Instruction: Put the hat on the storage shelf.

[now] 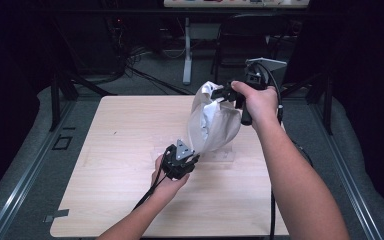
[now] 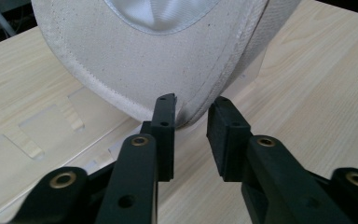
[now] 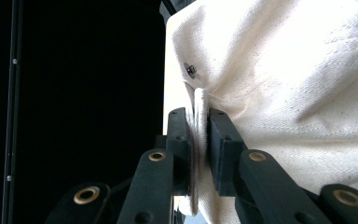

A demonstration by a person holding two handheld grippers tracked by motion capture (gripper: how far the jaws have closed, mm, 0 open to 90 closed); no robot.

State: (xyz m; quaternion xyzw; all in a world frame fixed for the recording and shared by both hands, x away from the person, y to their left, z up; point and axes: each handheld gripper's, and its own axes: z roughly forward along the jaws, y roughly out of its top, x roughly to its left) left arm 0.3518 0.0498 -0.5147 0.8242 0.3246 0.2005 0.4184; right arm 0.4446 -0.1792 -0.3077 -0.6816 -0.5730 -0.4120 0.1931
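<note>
R gripper (image 1: 228, 93) holds the cream canvas cap (image 1: 211, 122) up off the wooden table (image 1: 115, 135), jaws nearly together w/ a fold of the cap's edge pinched between them. In the right gripper view (image 3: 198, 140) the fabric edge runs straight down between the two black pads, and a small dark eyelet (image 3: 190, 70) sits just above the grip. So the lift is done: the cap hangs in the air above the mid-right of the table, tilted, its low end down towards the L gripper (image 1: 182, 159).

L gripper isn't on it yet. In the left gripper view (image 2: 190, 128) the jaws stand partly apart w/ nothing between the pads; the cap's stitched lower rim (image 2: 168, 84) hangs just in front of and slightly above the tips, close enough that the left pad looks to be about touching the cloth, but no pinch. A shiny pale lining (image 2: 161, 14) shows at the top of that view, so the cap's inside faces this camera.

A clear plastic piece (image 2: 42, 135) w/ cut-outs lies flat on the table under the cap; can't tell what it's for.

Judgement: roughly halfway. One side secured and raised, second grip on the low rim is what's left, then whatever two-handed handling follows (opening, shaping or placing the cap). Where it ends up can't be read from here.
</note>
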